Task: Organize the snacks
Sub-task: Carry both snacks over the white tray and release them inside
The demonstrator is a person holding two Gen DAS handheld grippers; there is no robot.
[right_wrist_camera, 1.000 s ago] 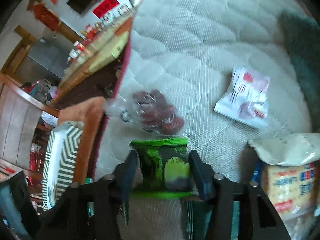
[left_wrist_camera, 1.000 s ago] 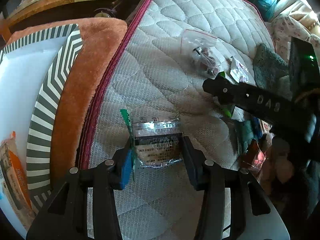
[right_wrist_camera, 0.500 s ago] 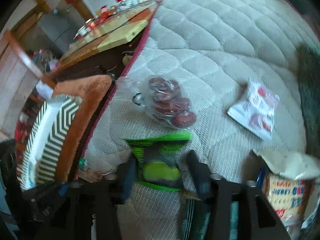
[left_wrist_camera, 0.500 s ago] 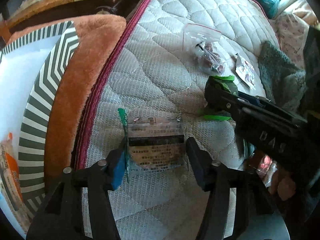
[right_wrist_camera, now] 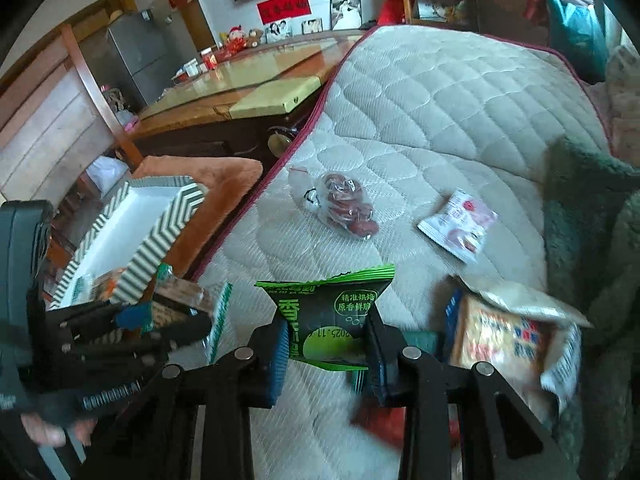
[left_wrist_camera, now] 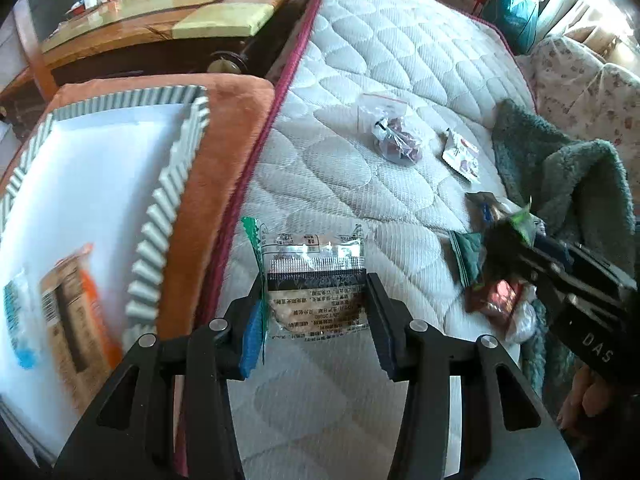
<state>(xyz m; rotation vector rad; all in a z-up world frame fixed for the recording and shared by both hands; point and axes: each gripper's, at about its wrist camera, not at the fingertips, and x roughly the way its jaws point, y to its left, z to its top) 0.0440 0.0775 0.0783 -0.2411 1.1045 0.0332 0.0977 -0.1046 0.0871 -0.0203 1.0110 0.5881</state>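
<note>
Left gripper (left_wrist_camera: 314, 314) clamps a clear-and-silver snack packet (left_wrist_camera: 314, 280) between its 2 fingers, the packet lifted above the quilted mattress (left_wrist_camera: 400, 80) close to its red-piped left edge. Just beyond that edge sits the zigzag-striped box (left_wrist_camera: 172, 208) on an orange plush cushion (left_wrist_camera: 224, 128) — an orange snack pack (left_wrist_camera: 72, 320) already lies in the box's white interior.

Right gripper (right_wrist_camera: 326, 348) grips a green-and-black snack pouch (right_wrist_camera: 328, 312), pinched at its lower half with the crimped top edge sticking up past the fingertips. From the right wrist view the left gripper (right_wrist_camera: 168, 316) shows at the lower left, carrying its packet (right_wrist_camera: 180, 300) beside the box's near corner (right_wrist_camera: 160, 232).

Out on the middle of the mattress (right_wrist_camera: 440, 100) lie a clear bag of dark red fruit (right_wrist_camera: 344, 204) and, well apart to its right, a white-and-red sachet (right_wrist_camera: 460, 224). Near the right edge an opened cracker bag (right_wrist_camera: 508, 332) rests against a green fleece blanket (right_wrist_camera: 580, 208).
</note>
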